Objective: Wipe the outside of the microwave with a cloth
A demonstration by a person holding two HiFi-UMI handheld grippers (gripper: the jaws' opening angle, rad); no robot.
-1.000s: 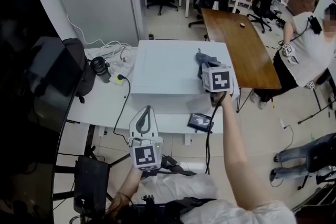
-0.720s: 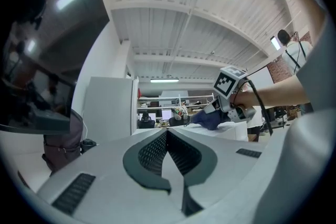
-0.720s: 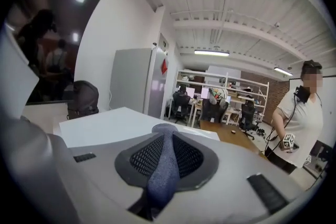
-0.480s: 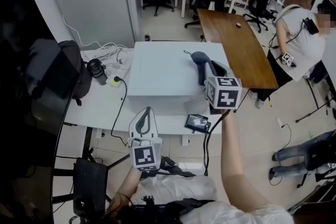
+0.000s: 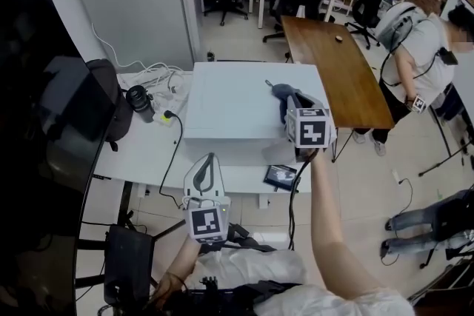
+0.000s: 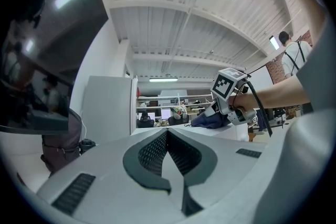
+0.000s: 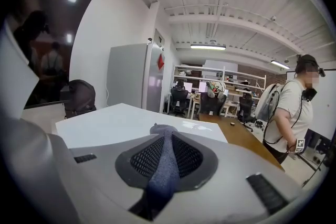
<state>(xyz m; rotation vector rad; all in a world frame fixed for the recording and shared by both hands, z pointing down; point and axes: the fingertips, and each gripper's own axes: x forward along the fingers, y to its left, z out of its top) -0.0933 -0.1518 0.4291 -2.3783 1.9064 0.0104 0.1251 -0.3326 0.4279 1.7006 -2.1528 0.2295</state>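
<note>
The white microwave (image 5: 237, 111) stands on a white desk (image 5: 141, 148); its flat top fills the middle of the head view. A dark blue cloth (image 5: 281, 94) lies bunched on its right part. My right gripper (image 5: 289, 107) is over the microwave's right front corner, shut on the cloth. In the right gripper view the cloth (image 7: 161, 165) runs as a strip between the closed jaws of the right gripper (image 7: 166, 136), above the microwave's top (image 7: 115, 123). My left gripper (image 5: 208, 158) is held low in front of the desk, shut and empty; in its own view the left gripper (image 6: 168, 132) points level.
A black bag (image 5: 111, 96), a black lens-like cylinder (image 5: 139, 100) and white cables (image 5: 159, 74) sit left of the microwave. A small dark device (image 5: 281, 175) lies at the desk's front edge. A brown table (image 5: 337, 63) and a standing person (image 5: 422, 55) are to the right.
My right gripper has drawn back toward the microwave's front right corner and risen a little, pulling the cloth into a bunch. The left gripper has stayed put. The person at right has shifted.
</note>
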